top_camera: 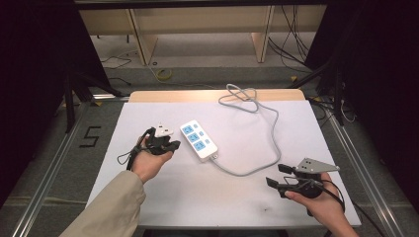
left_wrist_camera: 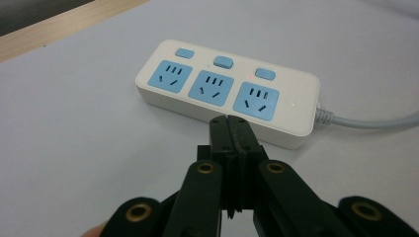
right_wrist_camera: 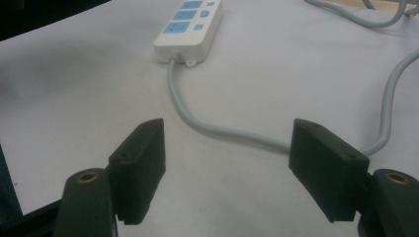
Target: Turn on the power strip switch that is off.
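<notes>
Power strip [top_camera: 198, 140] lies on the white table cover [top_camera: 237, 197], left of centre, long axis running diagonally from far-left to near-right. Grey cord [top_camera: 257, 163] exits its near-right end, curves toward the person, then loops back to the far edge of the table.

Left gripper [top_camera: 165, 145] sits just beside the strip's left long side. From its own camera, the jaws are pressed together with nothing visible between them, the tips aimed at the strip's side wall below the sockets [left_wrist_camera: 212, 87]; three blue sockets and three switches [left_wrist_camera: 223, 61] face up. In the high view a white block [top_camera: 164, 130] appears at the far side of this gripper; possibly a plug or adapter, but I cannot tell whether it rests on the table or on the gripper.

Right gripper [top_camera: 275, 176] is well apart from the strip, near the table's near-right corner. Jaws spread wide, empty, framing the cord's bend [right_wrist_camera: 237, 133].

Judgement: the left hand is much the nearer; the strip lies directly ahead of its tips, broadside on.
</notes>
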Demonstrator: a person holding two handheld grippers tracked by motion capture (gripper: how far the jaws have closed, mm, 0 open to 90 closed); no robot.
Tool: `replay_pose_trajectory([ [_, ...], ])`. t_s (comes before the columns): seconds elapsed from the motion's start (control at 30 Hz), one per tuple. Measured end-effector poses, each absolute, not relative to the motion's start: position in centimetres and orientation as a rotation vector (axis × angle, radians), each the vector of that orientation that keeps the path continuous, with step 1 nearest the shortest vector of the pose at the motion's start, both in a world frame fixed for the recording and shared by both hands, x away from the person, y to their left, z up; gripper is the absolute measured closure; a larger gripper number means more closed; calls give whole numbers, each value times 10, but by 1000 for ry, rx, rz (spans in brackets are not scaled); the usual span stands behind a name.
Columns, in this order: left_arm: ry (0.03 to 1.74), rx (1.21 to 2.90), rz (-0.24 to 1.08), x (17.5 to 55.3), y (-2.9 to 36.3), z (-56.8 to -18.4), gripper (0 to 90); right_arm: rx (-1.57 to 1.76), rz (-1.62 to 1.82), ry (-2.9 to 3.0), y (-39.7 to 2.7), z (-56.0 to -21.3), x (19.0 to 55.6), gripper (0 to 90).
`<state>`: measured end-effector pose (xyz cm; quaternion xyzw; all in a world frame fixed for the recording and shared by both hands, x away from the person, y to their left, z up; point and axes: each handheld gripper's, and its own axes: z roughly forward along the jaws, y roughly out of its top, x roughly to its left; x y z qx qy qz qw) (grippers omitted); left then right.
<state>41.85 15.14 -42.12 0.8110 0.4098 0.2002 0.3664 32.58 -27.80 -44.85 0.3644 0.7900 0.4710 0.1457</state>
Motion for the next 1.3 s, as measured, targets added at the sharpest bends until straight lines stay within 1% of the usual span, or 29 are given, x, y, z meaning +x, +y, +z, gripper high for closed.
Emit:
replay_pose_trajectory([
  [1.3, 1047, 2122, 523, 437, 142, -428, 899, 1054, 1341, 2281, -278, -449, 327, 311],
])
